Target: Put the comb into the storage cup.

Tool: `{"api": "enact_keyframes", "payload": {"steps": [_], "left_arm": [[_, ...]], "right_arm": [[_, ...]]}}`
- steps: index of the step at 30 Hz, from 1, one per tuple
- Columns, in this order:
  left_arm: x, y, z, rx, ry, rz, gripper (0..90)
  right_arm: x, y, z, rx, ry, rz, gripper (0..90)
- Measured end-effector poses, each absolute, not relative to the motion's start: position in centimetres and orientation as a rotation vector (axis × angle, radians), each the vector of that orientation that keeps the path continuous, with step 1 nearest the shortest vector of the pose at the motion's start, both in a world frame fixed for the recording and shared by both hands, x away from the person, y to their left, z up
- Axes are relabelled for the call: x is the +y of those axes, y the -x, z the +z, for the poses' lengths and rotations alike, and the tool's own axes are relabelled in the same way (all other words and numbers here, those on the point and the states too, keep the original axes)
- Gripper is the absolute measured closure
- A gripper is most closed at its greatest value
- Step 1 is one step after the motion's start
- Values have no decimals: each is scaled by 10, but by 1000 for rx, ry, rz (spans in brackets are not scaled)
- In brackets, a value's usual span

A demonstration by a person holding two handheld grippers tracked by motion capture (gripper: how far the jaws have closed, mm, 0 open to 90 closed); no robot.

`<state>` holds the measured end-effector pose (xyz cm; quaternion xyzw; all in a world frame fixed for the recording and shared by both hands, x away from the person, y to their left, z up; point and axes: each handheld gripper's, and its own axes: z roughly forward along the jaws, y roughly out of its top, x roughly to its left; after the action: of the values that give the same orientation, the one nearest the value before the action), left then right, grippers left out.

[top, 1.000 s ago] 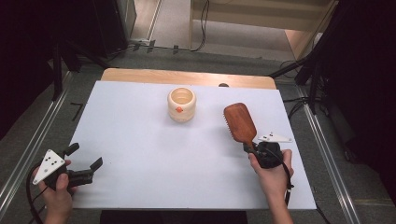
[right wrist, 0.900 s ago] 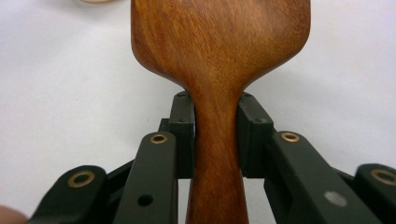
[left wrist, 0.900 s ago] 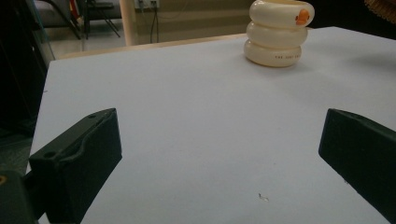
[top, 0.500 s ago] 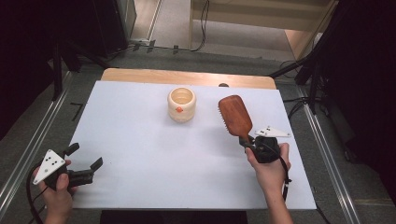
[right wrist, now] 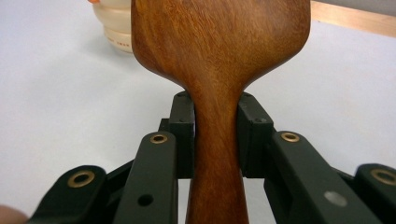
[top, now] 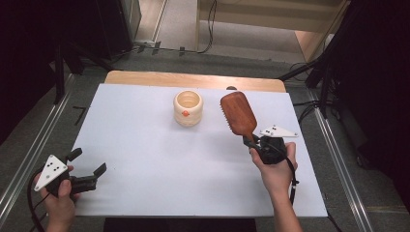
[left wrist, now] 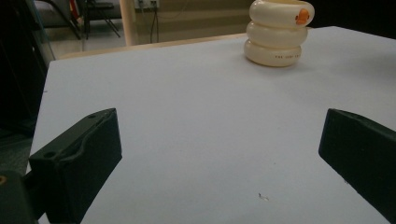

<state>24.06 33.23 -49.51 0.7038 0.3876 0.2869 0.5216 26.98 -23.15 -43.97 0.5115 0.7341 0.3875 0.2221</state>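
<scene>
Hairbrush (top: 238,113) clamped at the handle by the right gripper (top: 253,142), to be lowered bristles-down into the cream cup (top: 188,107); left gripper (top: 87,169) spread, idle.

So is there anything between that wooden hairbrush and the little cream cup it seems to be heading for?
Nothing visible. The hairbrush, clamped by its handle in the right gripper, is held just to the right of the cream cup, with bare white table between them. The left gripper sits open, far off at the near left corner.
</scene>
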Motion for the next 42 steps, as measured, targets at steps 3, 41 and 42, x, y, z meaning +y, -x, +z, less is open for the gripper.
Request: {"api": "enact_keyframes", "payload": {"steps": [3,41,42], "left_arm": [[333,-240,-495,928,-1684,692,0],[256,-246,-441,803,-1740,641,0],[253,-247,-440,793,-1742,637,0]], "right_arm": [[-228,-270,-438,2034,-1392,1083,700],[-186,-268,-435,2094,-1246,1227,700],[-186,-268,-435,2092,-1242,1229,700]]}}
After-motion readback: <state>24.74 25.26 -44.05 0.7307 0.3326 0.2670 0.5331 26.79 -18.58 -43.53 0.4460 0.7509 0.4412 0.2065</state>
